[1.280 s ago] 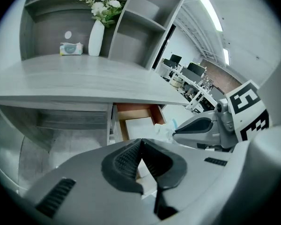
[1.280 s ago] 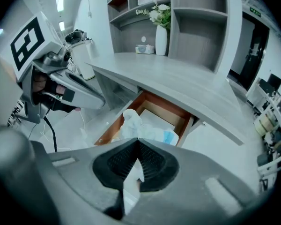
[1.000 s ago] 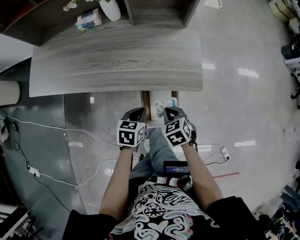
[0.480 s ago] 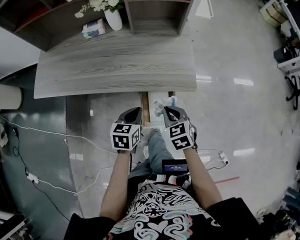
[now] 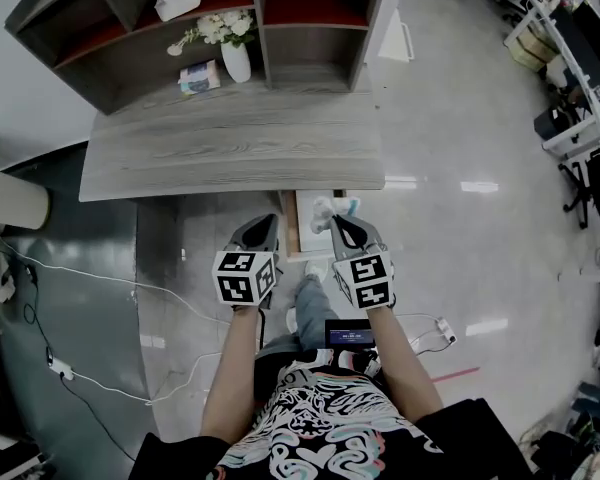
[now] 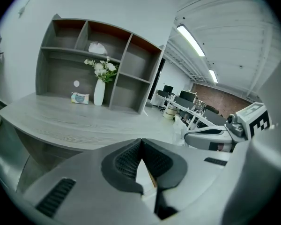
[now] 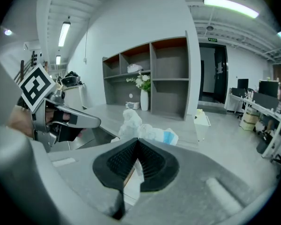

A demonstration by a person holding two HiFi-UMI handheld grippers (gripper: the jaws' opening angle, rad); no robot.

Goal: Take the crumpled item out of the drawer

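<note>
White crumpled item (image 7: pixel 141 127) clamped in right gripper (image 7: pixel 139 143) fingers (image 7: pixel 123 161), over drawer (image 5: pixel 300 234)

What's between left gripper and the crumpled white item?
Head view: only the open drawer's brown side wall separates left gripper from crumpled white item.

Your left forearm (image 5: pixel 235 353) and right forearm (image 5: pixel 395 353) reach straight ahead, side by side, ending just short of the tabletop's (image 5: pixel 230 158) near edge. Your left claw (image 5: pixel 268 221) has its jaws pressed together, nothing between them. Your right claw (image 5: pixel 333 220), level with it, is pinched on the crumpled item (image 5: pixel 323 208) at its tips
</note>
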